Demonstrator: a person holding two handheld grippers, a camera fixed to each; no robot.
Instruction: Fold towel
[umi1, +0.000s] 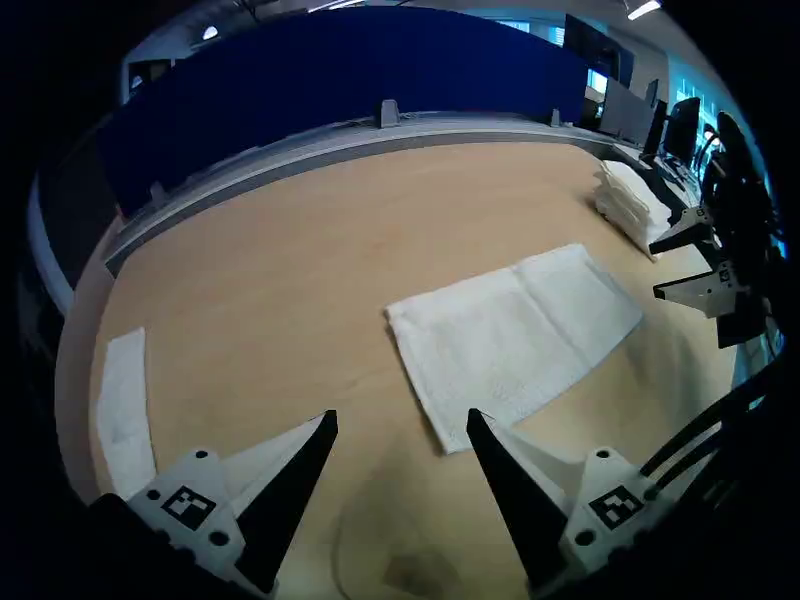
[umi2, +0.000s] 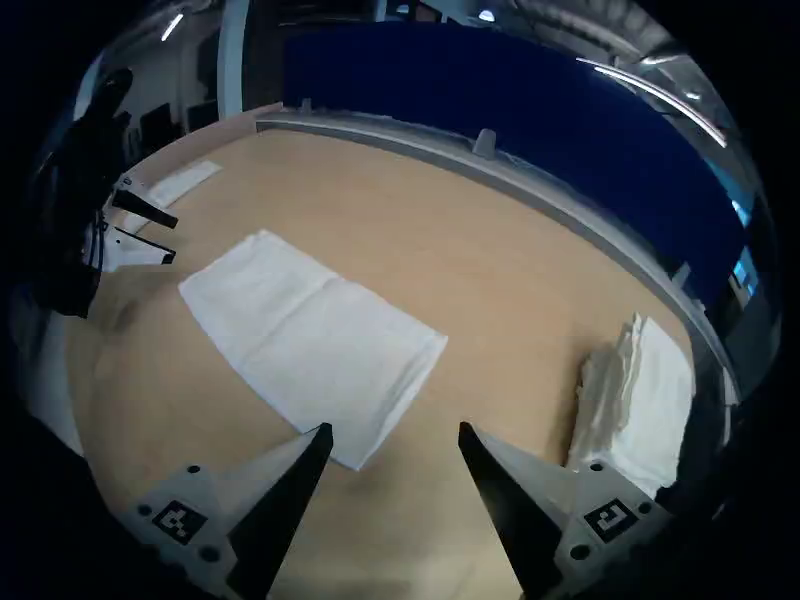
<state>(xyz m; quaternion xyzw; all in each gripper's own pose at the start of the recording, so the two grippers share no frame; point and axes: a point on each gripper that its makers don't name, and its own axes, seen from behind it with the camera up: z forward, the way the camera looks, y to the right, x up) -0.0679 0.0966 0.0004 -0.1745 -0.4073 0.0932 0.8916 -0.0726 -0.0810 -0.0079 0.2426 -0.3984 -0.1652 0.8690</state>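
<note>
Jaws of my left tongs (umi1: 400, 420) stand wide apart at 6 o'clock in the left gripper view, with nothing between them but bare table (umi1: 300, 260). The towel (umi1: 515, 335) lies flat on the wood ahead of them, towards 1 o'clock, as a long white rectangle with a crease across it. Its nearest corner comes down just beside the tip of my 5 o'clock finger; whether cloth and tip touch, I cannot tell. At 3 o'clock my right tongs (umi1: 653, 270) hang off the towel's far end, spread and empty. Behind them, at 2 o'clock, sits a stack of folded cloths (umi1: 630, 200). A small cloth (umi1: 125, 410) lies at 9 o'clock, well apart from the towel. A blue partition (umi1: 330, 80) runs along the table's far edge at 12 o'clock.

In the right gripper view my right tongs (umi2: 393, 430) are likewise open at 6 o'clock, gripping nothing. The towel (umi2: 310, 340) stretches away from them towards 10 o'clock, its near short edge lying just ahead of the fingertips and partly between them. My left tongs (umi2: 173, 241) show at 9 o'clock, parted, beside the towel's far end. The stack of folded cloths (umi2: 630, 400) sits at 4 o'clock, the small cloth (umi2: 180, 183) at 10 o'clock, and the blue partition (umi2: 560, 110) at 1 o'clock.
</note>
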